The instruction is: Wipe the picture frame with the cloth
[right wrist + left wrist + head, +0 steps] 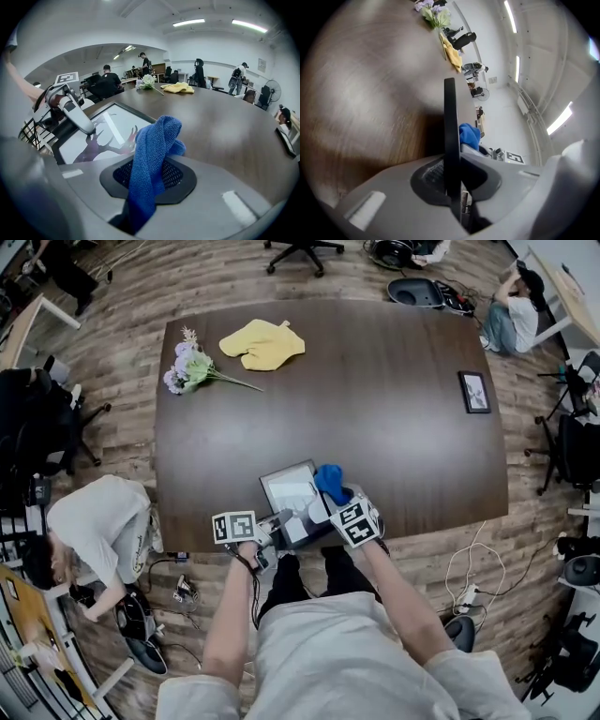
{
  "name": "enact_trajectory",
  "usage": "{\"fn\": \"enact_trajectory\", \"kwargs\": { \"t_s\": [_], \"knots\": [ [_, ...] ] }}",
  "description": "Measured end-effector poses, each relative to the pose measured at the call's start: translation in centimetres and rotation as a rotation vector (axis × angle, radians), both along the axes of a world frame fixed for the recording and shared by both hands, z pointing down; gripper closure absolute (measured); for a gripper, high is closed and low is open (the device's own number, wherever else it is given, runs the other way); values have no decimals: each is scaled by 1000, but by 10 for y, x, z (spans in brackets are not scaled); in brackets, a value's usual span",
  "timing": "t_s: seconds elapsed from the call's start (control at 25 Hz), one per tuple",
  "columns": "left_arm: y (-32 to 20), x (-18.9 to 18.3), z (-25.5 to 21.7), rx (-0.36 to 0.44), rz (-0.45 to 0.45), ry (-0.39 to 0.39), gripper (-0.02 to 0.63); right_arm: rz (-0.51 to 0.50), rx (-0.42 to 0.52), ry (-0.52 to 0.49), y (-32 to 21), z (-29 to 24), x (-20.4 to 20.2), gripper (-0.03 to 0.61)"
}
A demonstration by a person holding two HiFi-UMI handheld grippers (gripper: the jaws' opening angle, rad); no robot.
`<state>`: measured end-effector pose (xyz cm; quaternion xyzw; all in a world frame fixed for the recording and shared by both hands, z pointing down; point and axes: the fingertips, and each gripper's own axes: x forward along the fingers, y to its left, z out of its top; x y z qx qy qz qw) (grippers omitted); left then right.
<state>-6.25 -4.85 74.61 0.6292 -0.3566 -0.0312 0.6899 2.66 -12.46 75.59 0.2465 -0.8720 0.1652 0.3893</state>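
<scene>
- My left tongs (452, 180) are clamped on the thin black edge of the picture frame (289, 493), which sits at the near edge of the desk (375, 418).
- My right tongs (147, 180) are closed on the blue cloth (152, 145), bunched at the frame's far right corner. I cannot tell whether it touches the frame.
- At the desk's far left lie flowers (190, 367) and a yellow cloth (262, 343).

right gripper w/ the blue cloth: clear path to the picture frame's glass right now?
Probably yes. The right gripper holds the blue cloth next to the picture frame; its glass lies mostly bare, and the left gripper grips only one edge.
</scene>
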Motion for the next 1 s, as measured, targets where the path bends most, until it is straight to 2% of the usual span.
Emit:
{"fn": "enact_trajectory", "kwargs": {
  "t_s": [0.12,0.28,0.48,0.68,1.0],
  "knots": [
    [-4,0,-3,18,7,5,526,-11,36,-11,-5,-13,-4,503],
    [-14,7,-18,67,29,18,532,-7,110,-67,-39,-51,-18,502],
    [-21,17,-46,150,75,11,535,-74,205,-102,-75,-98,-44,502],
    [-30,22,-63,209,122,-8,535,-177,270,-65,-69,-117,-66,502],
    [-42,33,-69,243,193,-35,537,-359,392,57,-32,-123,-94,502]
  ]
}}
